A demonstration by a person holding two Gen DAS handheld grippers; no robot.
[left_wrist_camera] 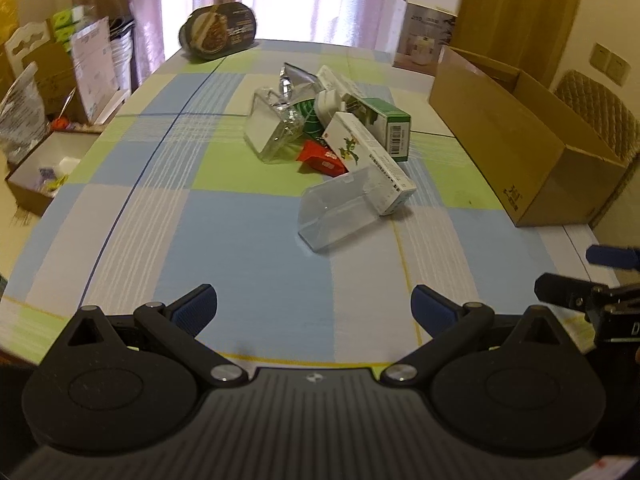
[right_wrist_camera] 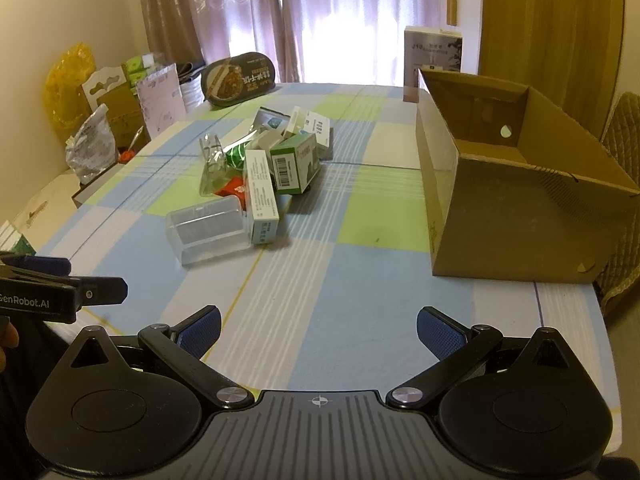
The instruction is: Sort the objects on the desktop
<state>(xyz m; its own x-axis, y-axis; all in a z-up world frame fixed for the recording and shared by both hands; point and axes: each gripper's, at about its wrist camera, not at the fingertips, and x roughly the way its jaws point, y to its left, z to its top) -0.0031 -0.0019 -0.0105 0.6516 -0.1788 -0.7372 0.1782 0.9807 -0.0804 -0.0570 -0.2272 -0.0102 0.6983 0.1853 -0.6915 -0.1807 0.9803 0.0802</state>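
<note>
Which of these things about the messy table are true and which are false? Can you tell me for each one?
1. The big brown cardboard box is open at the top. True.
2. The left tool is holding a red packet. False: its jaws are wide open and hold nothing; the red packet lies in the pile.
3. The clear plastic container lies on its side at the near edge of the pile. True.
4. The green and white carton with a barcode is inside the cardboard box. False: it sits in the pile on the checked tablecloth.
5. The right tool is open. True.
</note>
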